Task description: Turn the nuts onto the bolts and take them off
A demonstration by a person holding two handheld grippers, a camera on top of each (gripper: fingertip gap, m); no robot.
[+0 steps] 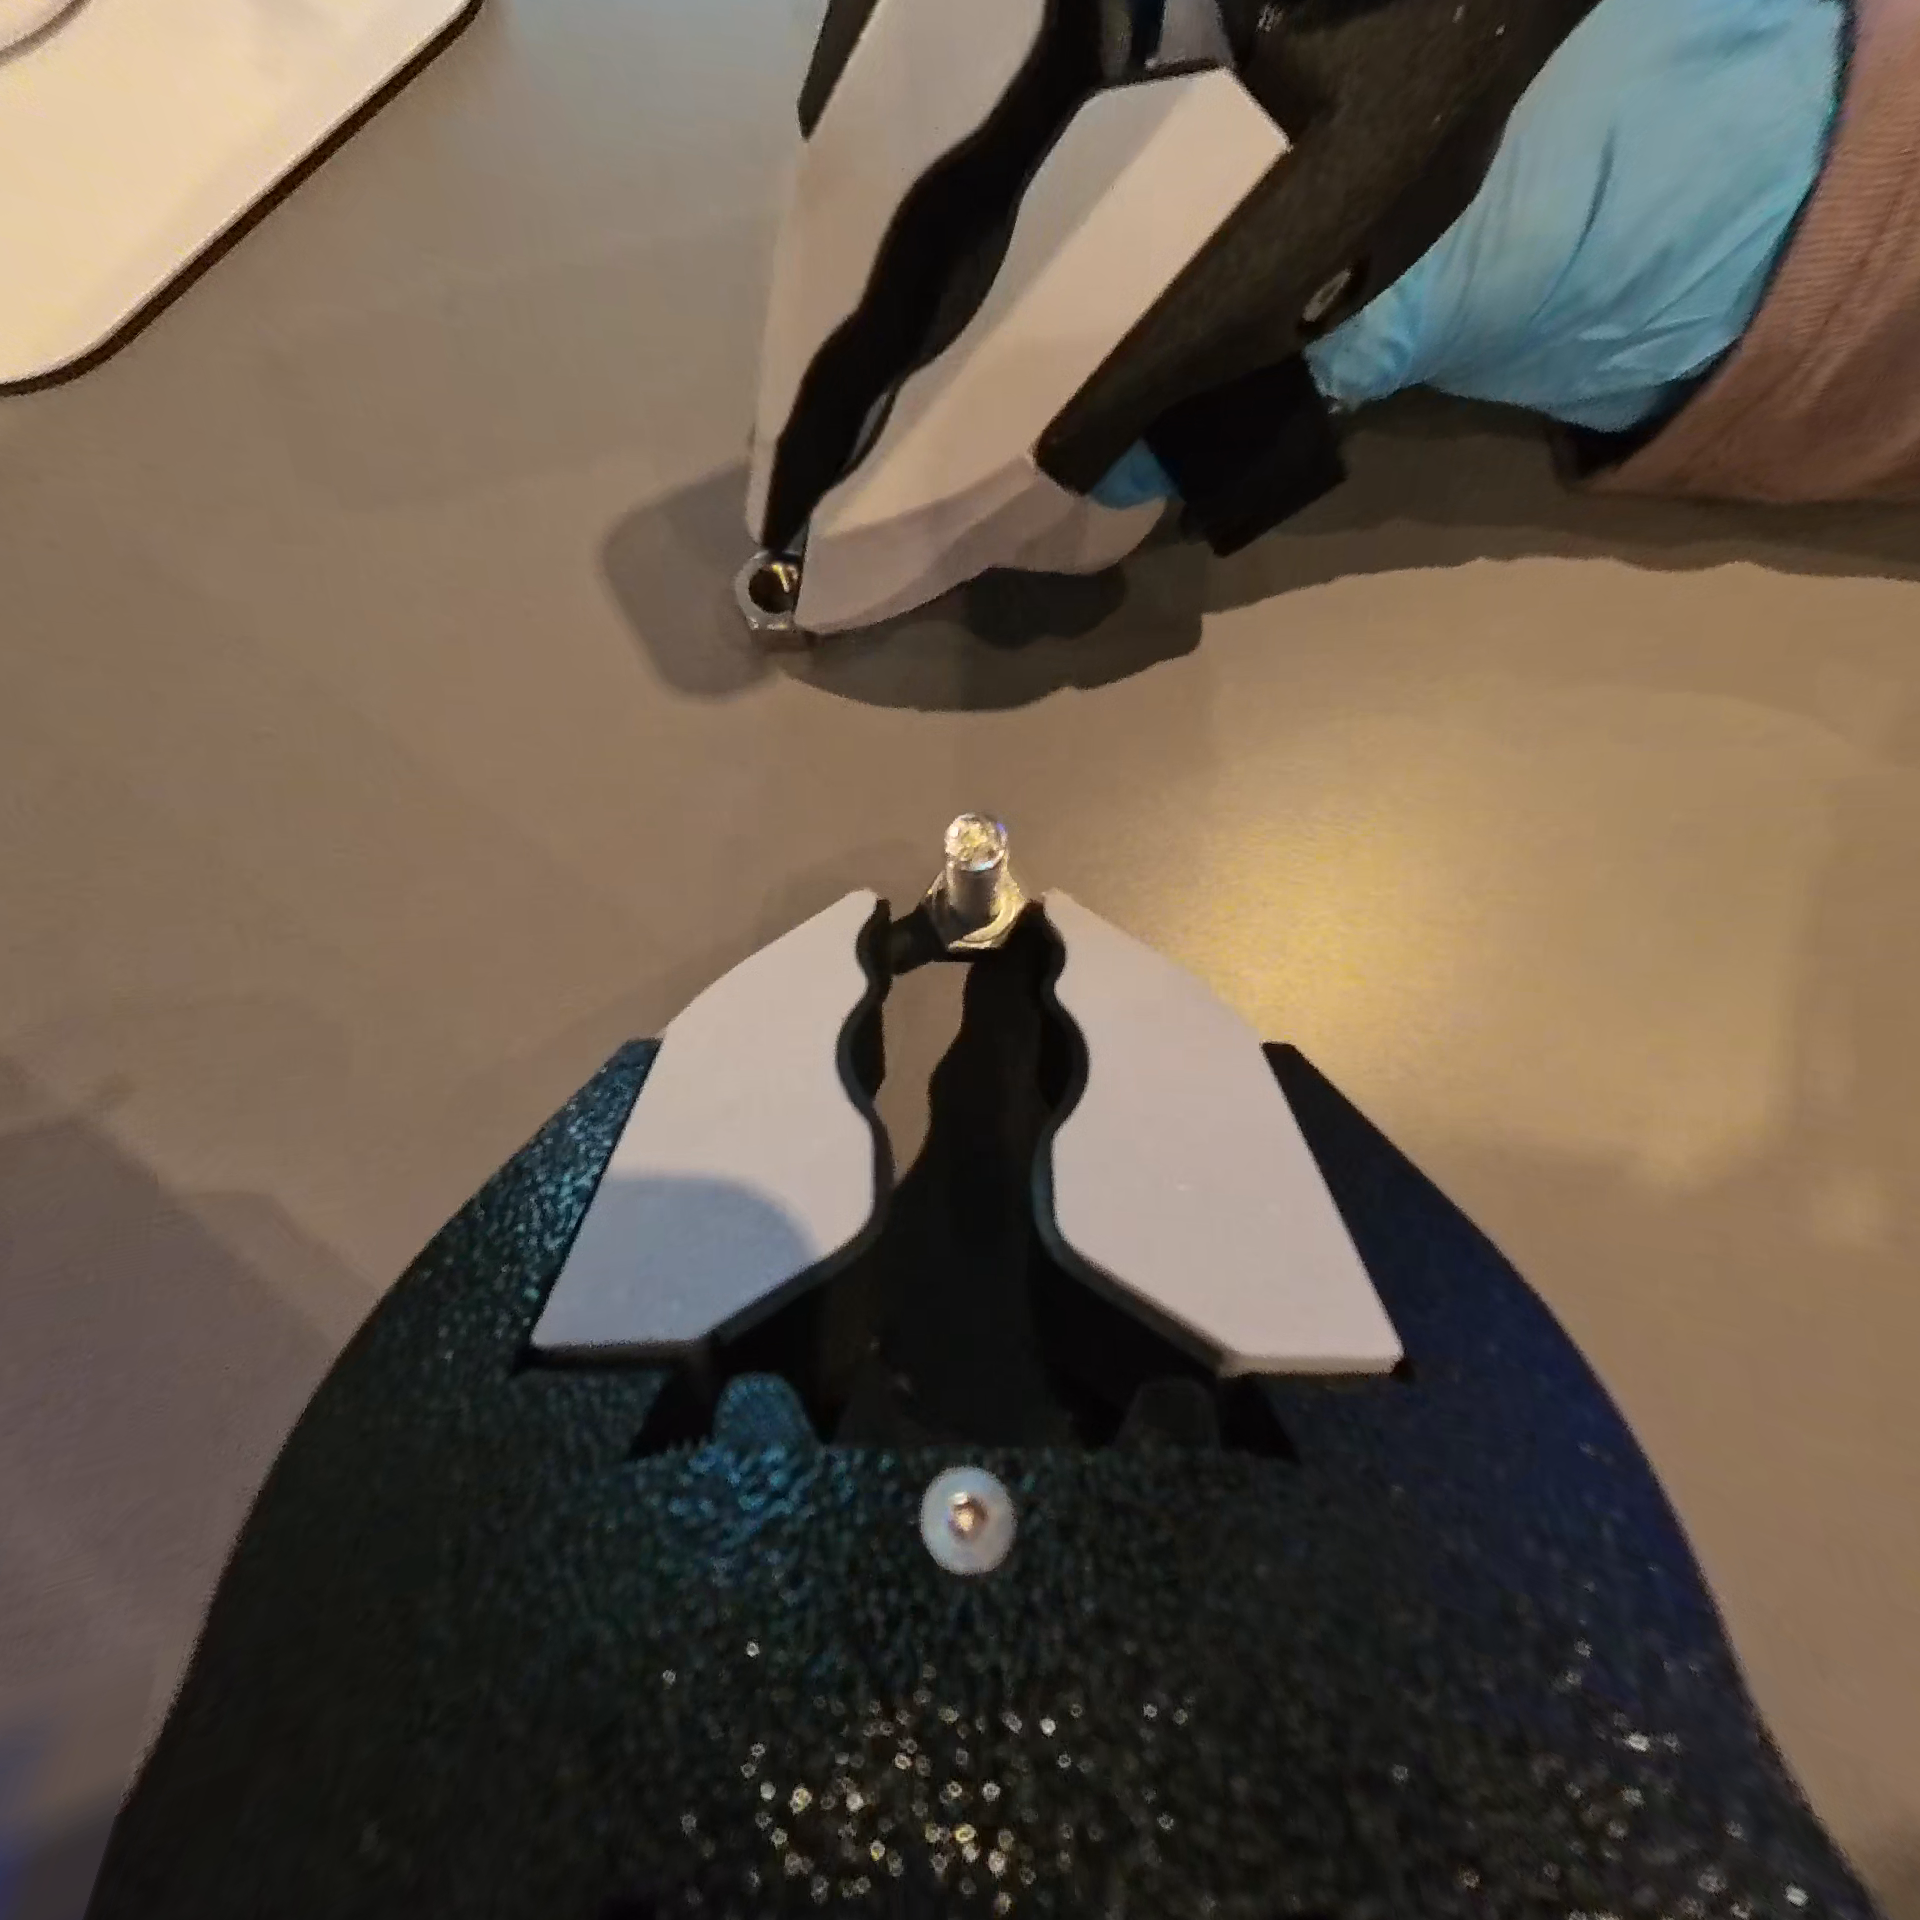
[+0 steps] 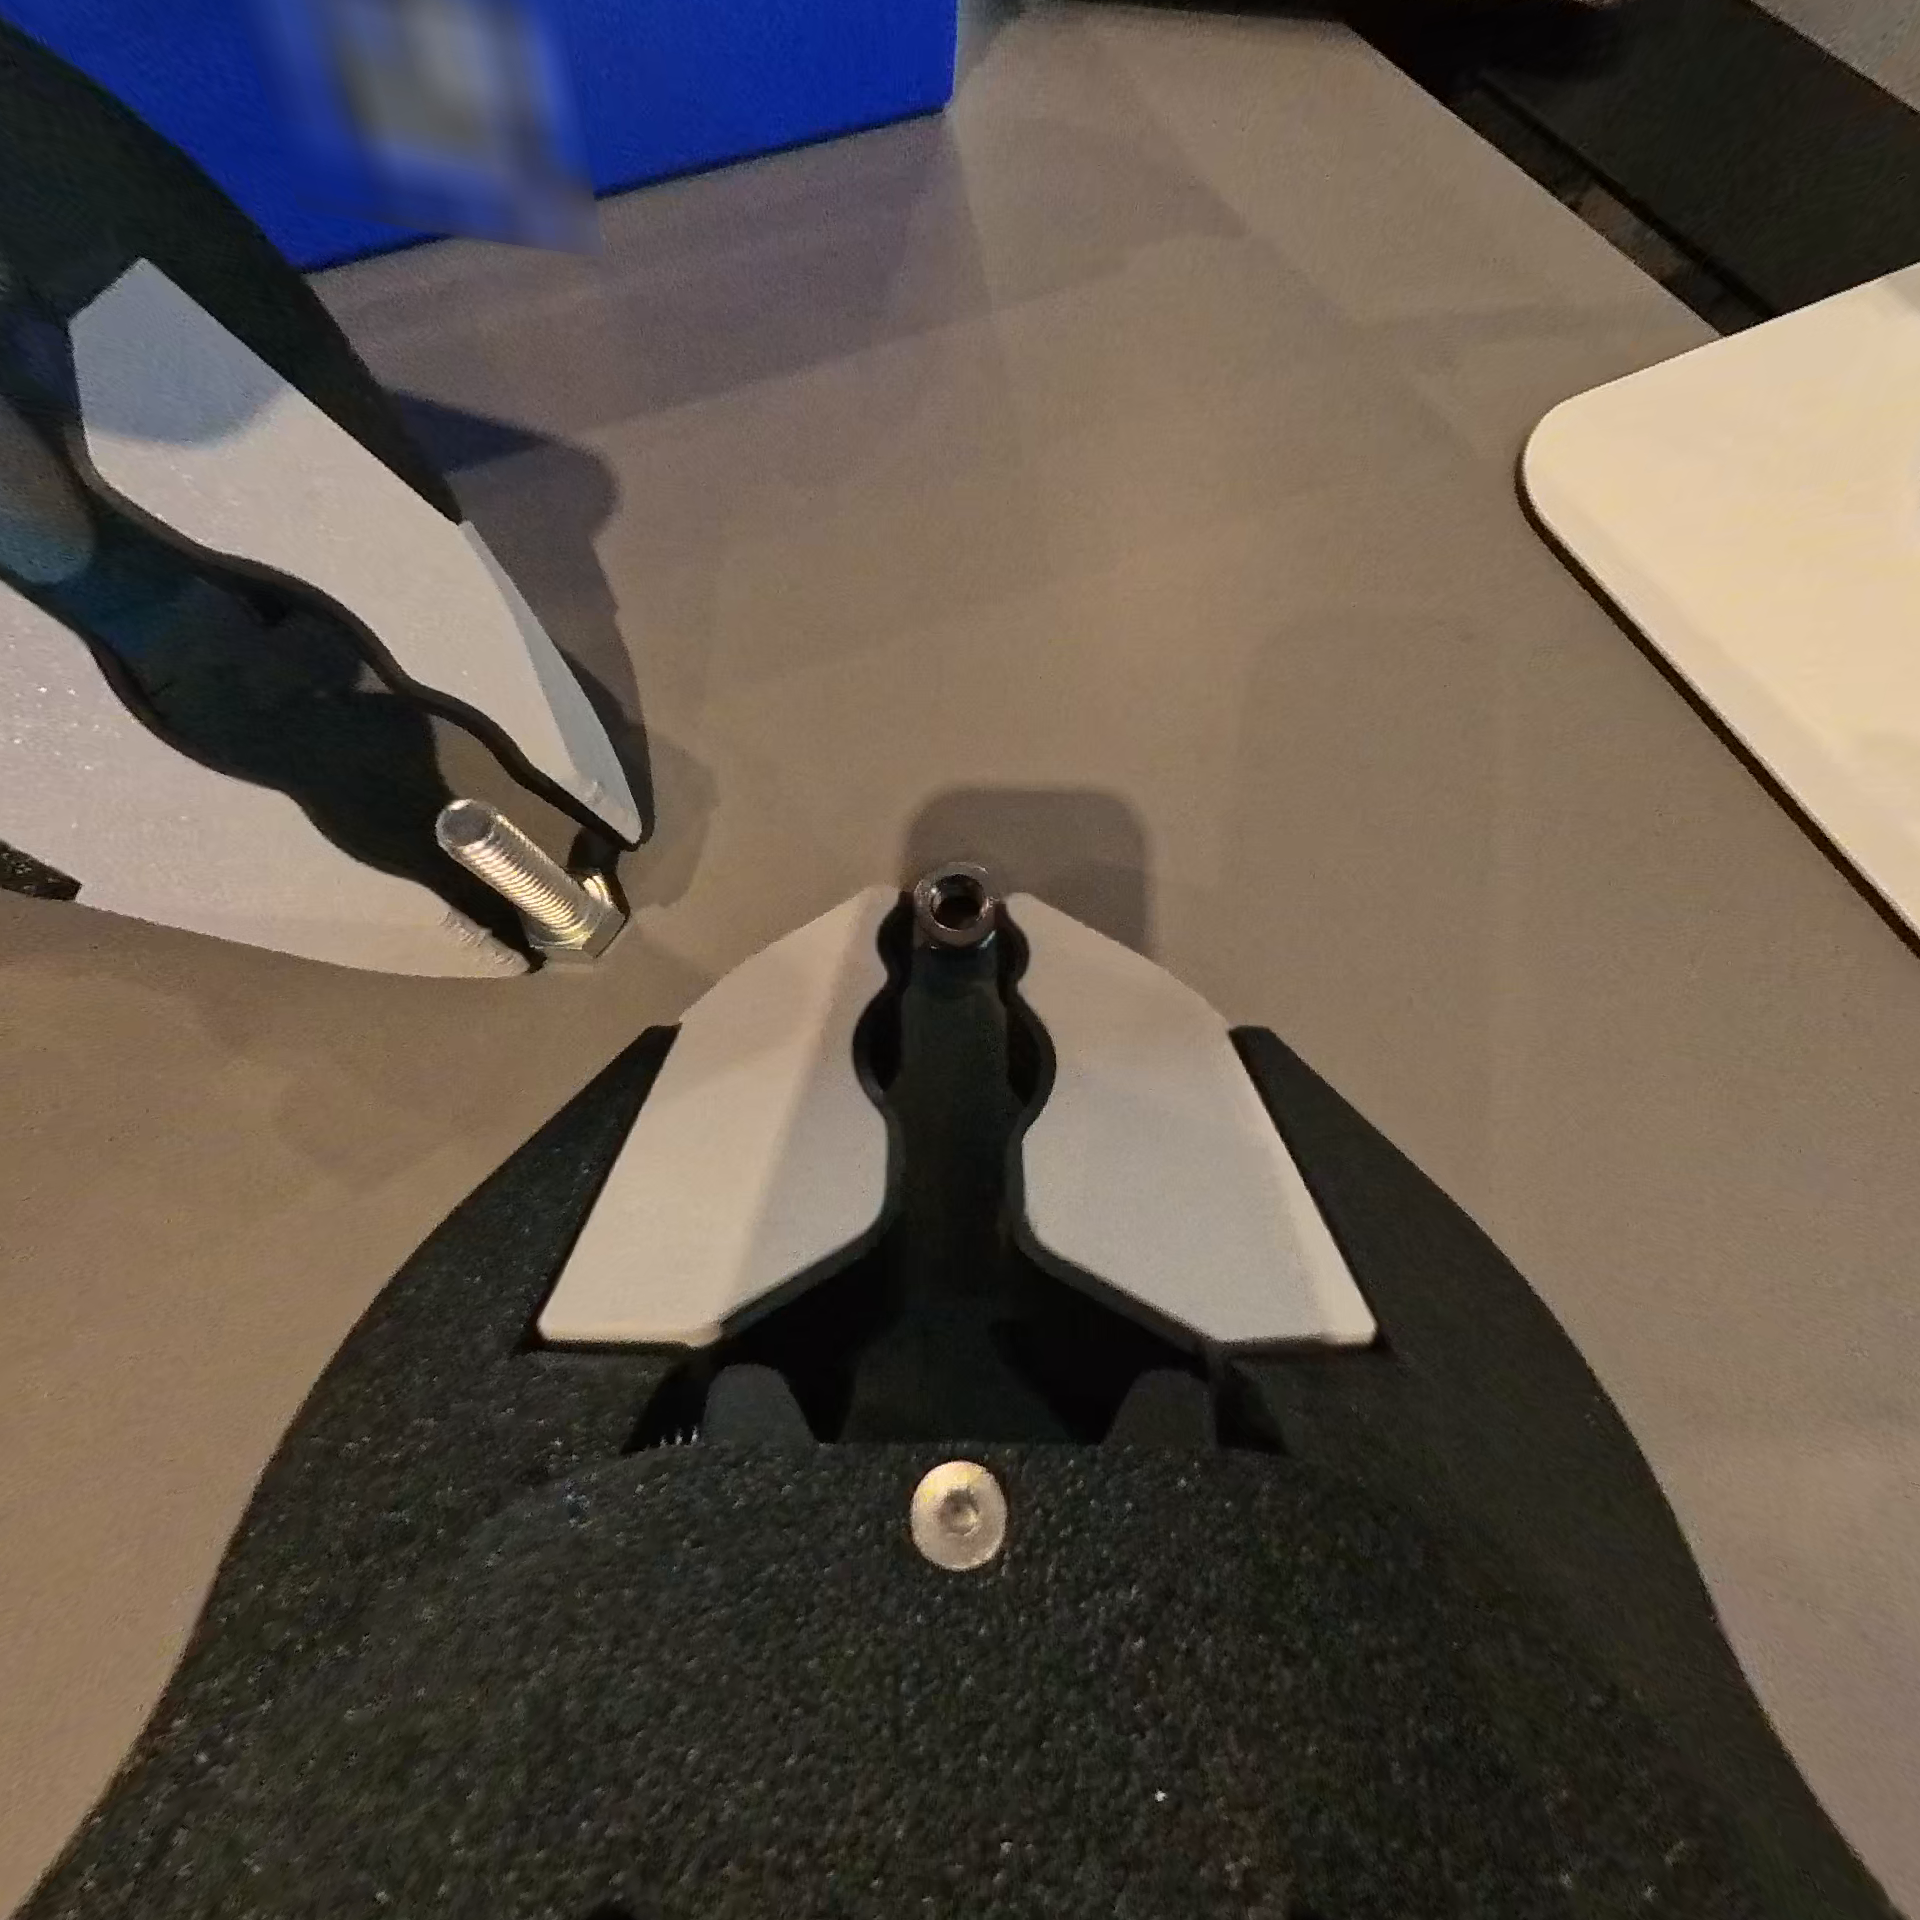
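Observation:
My left gripper is shut on the hex head of a silver bolt, whose threaded shaft points up and away from the tips. The same bolt shows in the right wrist view, held by the left gripper at the left. My right gripper is shut on a small dark hex nut, its hole facing the camera. In the left wrist view the right gripper holds that nut down at the grey table, well apart from the bolt. A blue-gloved hand holds the right gripper.
A white rounded board lies on the table at the right; it also shows in the left wrist view at the top left. A blue box stands at the far edge. A dark gap runs along the table's far right. My right fingertips sit around 7 cm from my left ones.

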